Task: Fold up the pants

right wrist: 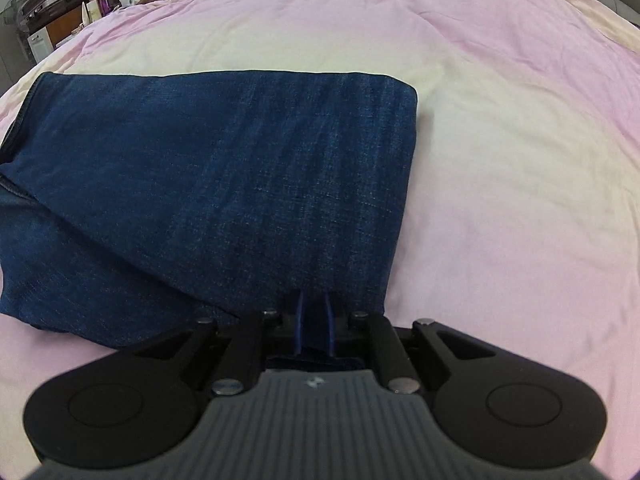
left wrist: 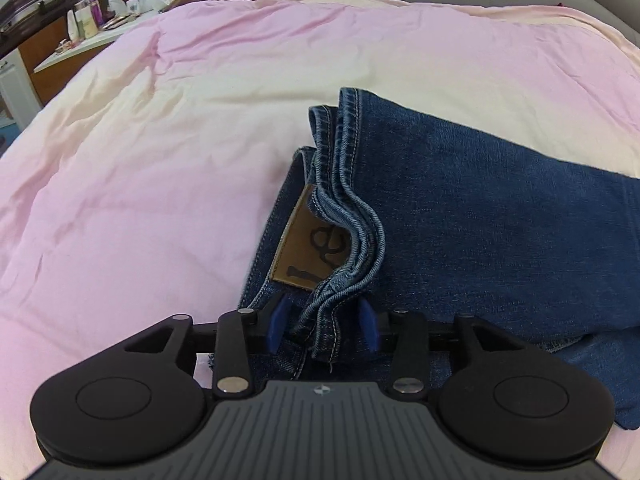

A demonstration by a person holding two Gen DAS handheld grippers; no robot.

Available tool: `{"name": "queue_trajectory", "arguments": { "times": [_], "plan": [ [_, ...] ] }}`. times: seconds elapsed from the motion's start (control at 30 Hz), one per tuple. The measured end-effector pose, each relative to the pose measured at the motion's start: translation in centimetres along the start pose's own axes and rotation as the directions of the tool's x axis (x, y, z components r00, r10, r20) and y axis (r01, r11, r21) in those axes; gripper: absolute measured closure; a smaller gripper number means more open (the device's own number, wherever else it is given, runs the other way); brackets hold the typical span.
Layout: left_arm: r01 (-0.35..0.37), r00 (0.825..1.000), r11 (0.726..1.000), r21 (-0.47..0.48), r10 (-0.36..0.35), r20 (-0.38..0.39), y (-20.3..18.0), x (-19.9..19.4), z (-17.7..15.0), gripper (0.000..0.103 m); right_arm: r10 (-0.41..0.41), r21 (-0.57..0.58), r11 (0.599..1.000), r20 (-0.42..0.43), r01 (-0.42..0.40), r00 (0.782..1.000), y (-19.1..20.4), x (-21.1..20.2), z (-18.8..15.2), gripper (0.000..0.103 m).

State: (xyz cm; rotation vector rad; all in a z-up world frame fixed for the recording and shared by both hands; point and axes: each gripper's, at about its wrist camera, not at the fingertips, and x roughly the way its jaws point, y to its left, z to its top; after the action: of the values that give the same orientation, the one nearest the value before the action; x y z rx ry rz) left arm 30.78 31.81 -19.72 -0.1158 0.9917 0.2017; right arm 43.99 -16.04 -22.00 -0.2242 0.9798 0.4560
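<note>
1. Left wrist view: your left gripper [left wrist: 325,326] stands half open, the hem bundle of the jeans [left wrist: 480,220] between its blue pads, which are not pressing on it. The hems lie over the waistband patch [left wrist: 306,246] on the bedspread [left wrist: 160,160].
2. Right wrist view: your right gripper [right wrist: 314,326] is pinched on the near edge of the jeans [right wrist: 224,168], by their right fold.
3. Judgement: second fold laid. Next, release the right grip and square the edges.

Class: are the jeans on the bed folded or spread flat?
Folded. The jeans lie doubled over, with a creased edge at one end; hems stacked over the leather patch.
</note>
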Motion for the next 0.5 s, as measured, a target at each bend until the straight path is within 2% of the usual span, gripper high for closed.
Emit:
{"name": "queue_trajectory", "arguments": {
  "times": [0.1,0.17,0.2,0.23,0.27,0.3,0.4,0.5],
  "plan": [
    [-0.057,0.997,0.998,-0.031,0.059,0.046,0.2,-2.6,-0.1,0.053,-0.006,0.002,1.0,-0.025,0.006,1.0,0.0,-1.1,0.6,0.096],
    [-0.069,0.994,0.995,-0.078,0.075,0.08,0.9,-4.4,-0.5,0.044,0.016,0.027,1.0,-0.011,-0.015,1.0,-0.6,-2.7,0.4,0.084],
    [-0.055,0.994,0.99,-0.126,0.067,0.09,1.6,-5.3,-0.9,0.036,0.024,0.035,0.999,0.004,-0.024,1.0,-0.8,-3.5,0.1,0.07],
    [-0.031,0.994,0.982,-0.185,0.05,0.097,2.3,-6.0,-1.4,0.027,0.026,0.043,0.999,0.017,-0.027,1.0,-1.1,-4.4,-0.3,0.064],
    [0.002,0.995,0.969,-0.248,0.025,0.102,2.9,-6.4,-2.0,0.022,0.027,0.053,0.998,0.029,-0.028,0.999,-1.3,-5.1,-0.7,0.063],
    [0.039,0.995,0.951,-0.306,-0.008,0.104,3.5,-6.7,-2.6,0.016,0.029,0.069,0.997,0.038,-0.032,0.999,-1.6,-5.6,-1.1,0.061],
    [0.139,0.989,0.864,-0.484,-0.092,0.12,4.8,-6.3,-4.6,0.015,0.062,0.178,0.981,0.065,-0.073,0.996,-3.4,-6.6,-2.0,0.041],
    [0.199,0.979,0.763,-0.615,-0.133,0.153,5.6,-4.9,-6.5,0.015,0.087,0.312,0.943,0.093,-0.112,0.992,-5.3,-6.8,-2.4,0.04]
  ]
}}
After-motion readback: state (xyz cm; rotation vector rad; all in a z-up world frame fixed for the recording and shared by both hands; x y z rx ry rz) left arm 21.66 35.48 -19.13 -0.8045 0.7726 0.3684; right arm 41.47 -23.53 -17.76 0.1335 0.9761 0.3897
